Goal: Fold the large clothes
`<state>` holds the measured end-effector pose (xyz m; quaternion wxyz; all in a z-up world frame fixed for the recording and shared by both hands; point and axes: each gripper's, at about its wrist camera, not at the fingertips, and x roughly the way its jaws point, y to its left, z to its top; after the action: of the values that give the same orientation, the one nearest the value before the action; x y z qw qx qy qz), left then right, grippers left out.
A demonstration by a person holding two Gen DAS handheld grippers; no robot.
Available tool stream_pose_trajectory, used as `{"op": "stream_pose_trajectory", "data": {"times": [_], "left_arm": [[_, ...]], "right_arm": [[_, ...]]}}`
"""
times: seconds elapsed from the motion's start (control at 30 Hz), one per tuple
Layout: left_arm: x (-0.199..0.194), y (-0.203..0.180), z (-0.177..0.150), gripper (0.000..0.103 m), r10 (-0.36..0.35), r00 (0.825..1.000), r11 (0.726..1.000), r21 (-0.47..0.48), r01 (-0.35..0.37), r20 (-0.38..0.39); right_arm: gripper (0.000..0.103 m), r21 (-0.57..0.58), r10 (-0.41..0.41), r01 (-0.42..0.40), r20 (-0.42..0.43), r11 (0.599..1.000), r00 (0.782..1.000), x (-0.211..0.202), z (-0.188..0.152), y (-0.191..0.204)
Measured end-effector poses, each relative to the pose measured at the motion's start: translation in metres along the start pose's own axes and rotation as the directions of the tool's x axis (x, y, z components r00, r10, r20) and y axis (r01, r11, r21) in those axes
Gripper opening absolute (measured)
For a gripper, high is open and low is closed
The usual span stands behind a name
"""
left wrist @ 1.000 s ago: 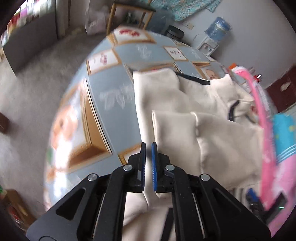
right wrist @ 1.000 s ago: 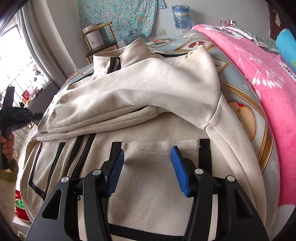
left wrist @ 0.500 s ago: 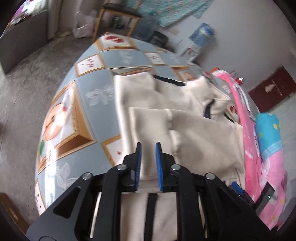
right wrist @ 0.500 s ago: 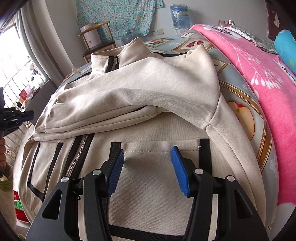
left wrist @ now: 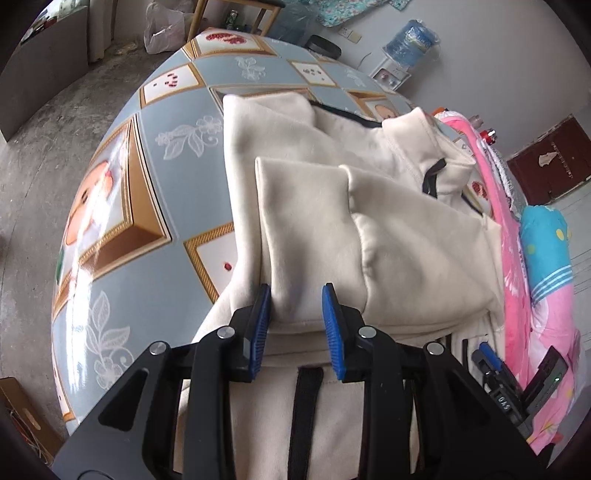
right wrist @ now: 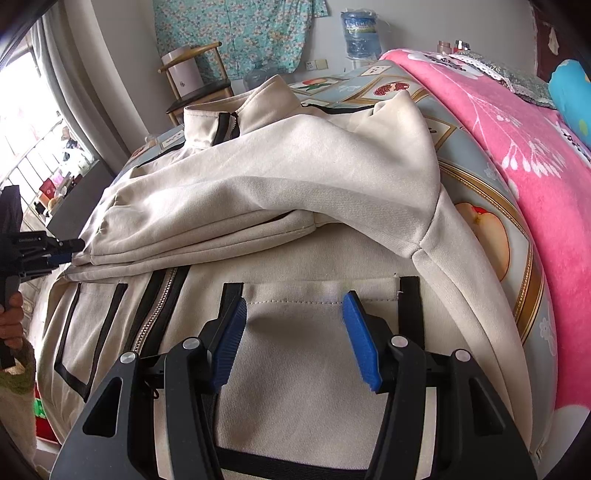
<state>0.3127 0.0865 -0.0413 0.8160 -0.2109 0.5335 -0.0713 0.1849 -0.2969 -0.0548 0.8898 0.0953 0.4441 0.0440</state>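
Observation:
A cream zip jacket with black trim (left wrist: 369, 206) lies on the patterned table (left wrist: 155, 184), both sleeves folded across its chest. My left gripper (left wrist: 296, 310) is open, its blue pads either side of the folded sleeve's edge at the jacket's left side. My right gripper (right wrist: 293, 332) is open over the jacket's lower front (right wrist: 314, 369), just below a black-edged pocket line. The left gripper also shows in the right wrist view (right wrist: 55, 251), at the far left by the sleeve fold. The right gripper shows in the left wrist view (left wrist: 491, 365) at the right.
A pink blanket (right wrist: 517, 140) and blue pillow (left wrist: 546, 243) lie along the table's right side. A wooden chair (right wrist: 199, 85) and a water bottle (right wrist: 360, 33) stand beyond the table. A cardboard box (left wrist: 18, 413) sits on the floor at the left.
My left gripper has opened from shut and moved in to the folded sleeve's edge. The right gripper has stayed in place, open.

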Motion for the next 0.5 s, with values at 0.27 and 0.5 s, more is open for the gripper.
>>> {"op": "stream_pose_trajectory", "data": {"times": [0.27, 0.5], "left_arm": [[-0.04, -0.027, -0.007, 0.005, 0.11, 0.979, 0.982, 0.133, -0.134, 0.174], [-0.02, -0.01, -0.008, 0.005, 0.168, 0.981, 0.976, 0.122, -0.18, 0.101]], "right_arm": [[0.054, 0.009, 0.015, -0.015, 0.0, 1.0, 1.0, 0.0, 0.001, -0.004], [0.053, 0.058, 0.072, -0.068, -0.061, 0.996, 0.996, -0.009, 0.016, -0.015]]}}
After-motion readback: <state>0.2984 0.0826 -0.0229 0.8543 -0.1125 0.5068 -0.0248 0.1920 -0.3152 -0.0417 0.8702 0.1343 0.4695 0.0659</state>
